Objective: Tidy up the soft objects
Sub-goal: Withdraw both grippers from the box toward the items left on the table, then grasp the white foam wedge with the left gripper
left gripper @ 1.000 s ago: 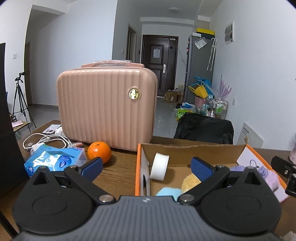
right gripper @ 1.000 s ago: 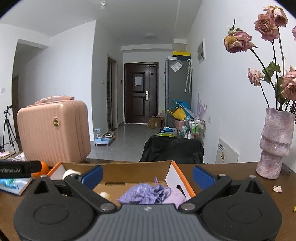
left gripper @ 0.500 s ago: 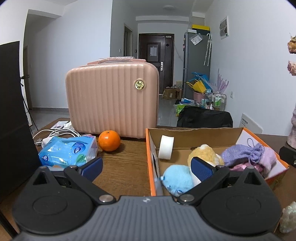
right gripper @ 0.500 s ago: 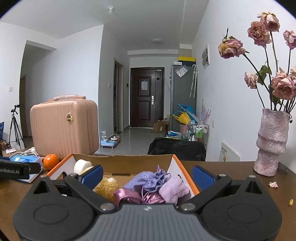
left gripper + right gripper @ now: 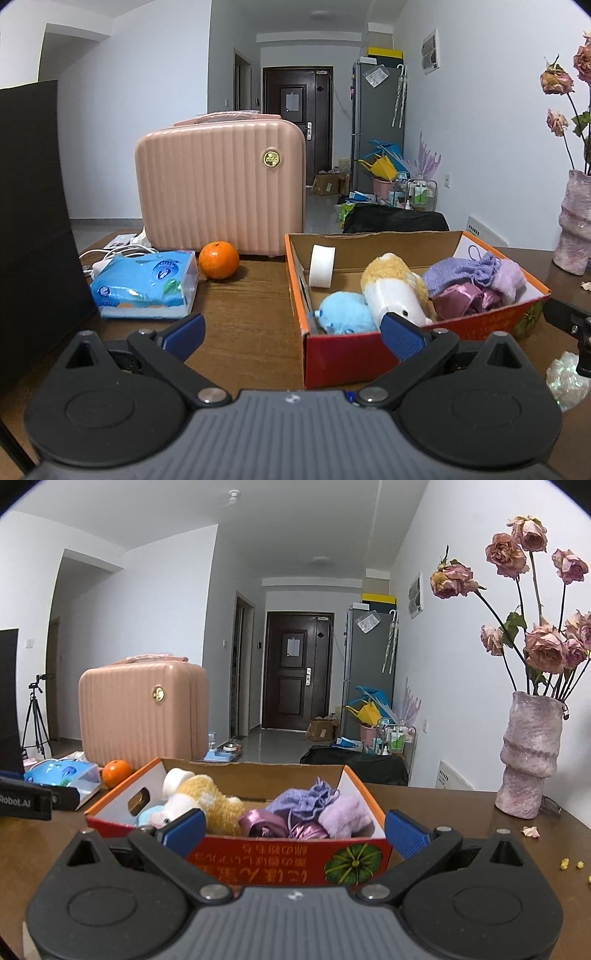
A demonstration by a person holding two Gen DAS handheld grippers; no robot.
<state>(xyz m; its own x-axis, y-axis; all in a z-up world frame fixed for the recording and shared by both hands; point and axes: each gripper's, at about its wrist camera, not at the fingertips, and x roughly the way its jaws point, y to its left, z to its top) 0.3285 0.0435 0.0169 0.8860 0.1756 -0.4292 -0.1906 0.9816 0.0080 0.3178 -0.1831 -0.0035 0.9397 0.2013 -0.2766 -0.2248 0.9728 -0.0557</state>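
Both cameras sit further back and higher than a second ago, so more of the box interior shows.

Left wrist view: left gripper [image 5: 291, 332] open, empty, hovering near the box's [image 5: 369, 356] red front wall. Inside the box, a blue plush [image 5: 345, 314] at 6 o'clock, a yellow-and-white plush [image 5: 393, 290] at centre, a lilac knit pouch [image 5: 463, 271] and shiny purple cloth [image 5: 463, 299] at 3 o'clock. A tape roll [image 5: 322, 266] leans at 11 o'clock, hard and round. Left of the box on the table [image 5: 251, 295]: tissue pack [image 5: 146, 284], crinkly plastic; orange [image 5: 219, 259], smooth; ribbed pink case [image 5: 221, 192] behind.

Right wrist view: right gripper [image 5: 293, 832] open, empty, fingers either side of the box's near wall. Yellow plush fuzzy, pouch ribbed knit, a fluffy lilac item [image 5: 345, 812] at 3 o'clock, cloth satiny. A rough stone-look vase [image 5: 530, 755] with dried roses [image 5: 532, 590] stands at 3 o'clock, apart from the box.

Risks, as judgement: soft items lie tangled, so a pinch may drag a neighbour or the pouch's cord; satin may slip; thin cardboard may slide if a finger catches the wall. A wide right swing could tip the top-heavy vase.
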